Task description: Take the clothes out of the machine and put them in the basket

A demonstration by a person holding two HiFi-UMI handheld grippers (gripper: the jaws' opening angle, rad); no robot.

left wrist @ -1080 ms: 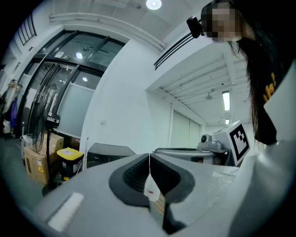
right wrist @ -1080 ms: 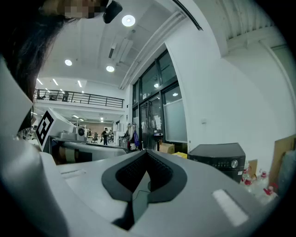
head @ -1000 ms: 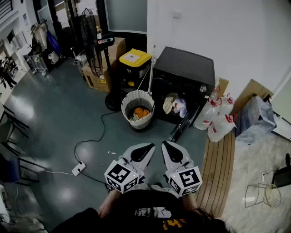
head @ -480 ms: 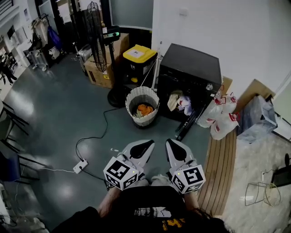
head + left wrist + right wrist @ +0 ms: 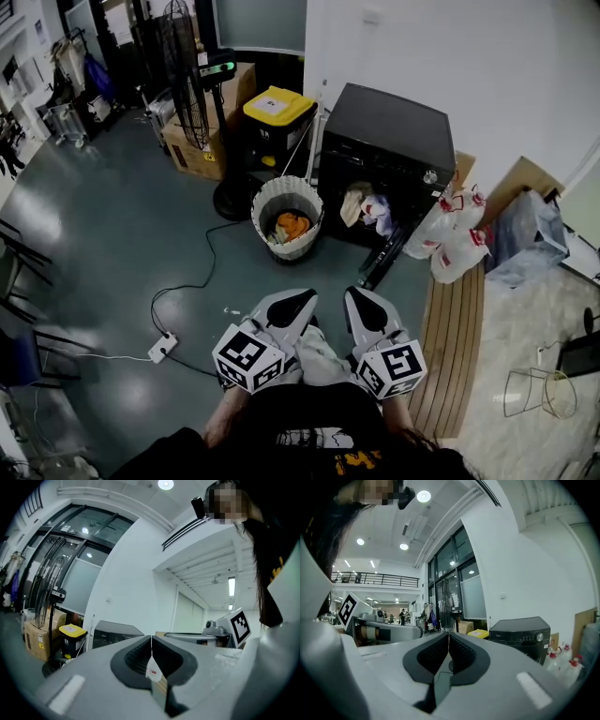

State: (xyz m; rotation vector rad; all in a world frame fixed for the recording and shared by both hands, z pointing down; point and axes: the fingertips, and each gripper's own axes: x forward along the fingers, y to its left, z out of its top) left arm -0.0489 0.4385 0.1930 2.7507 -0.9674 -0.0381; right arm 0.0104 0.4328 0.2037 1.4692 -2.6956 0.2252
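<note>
- Head view: black boxy front-loading machine (image 5: 392,141) against the white wall, door open, pale clothes (image 5: 364,208) bunched and hanging out of its mouth.
- White ribbed round basket (image 5: 288,211) just left of the machine's opening, on the grey floor (image 5: 122,244), with an orange garment (image 5: 292,226) already inside; most of the load apparently not yet moved.
- Left gripper (image 5: 302,302) and right gripper (image 5: 356,302) side by side low in the view, pointing towards the machine but well apart from it and from the basket.
- Step in hand, as a judgement: closing in on the machine for a pick. Best done by spreading one pair of jaws before arrival, aiming at the overhanging fold rather than deep inside, and pinching a thick bunch so nothing trails on the way to the basket.
- Worth minding: the black cable (image 5: 202,272) on the floor on the way in.
- Left gripper view: jaws pressed together tip to tip, nothing pinched; only background visible through the slot below the pads. Machine ahead and slightly left, far off.
- Right gripper view: jaws likewise pressed together and empty, touching nothing; machine ahead to the right, beyond reach.
</note>
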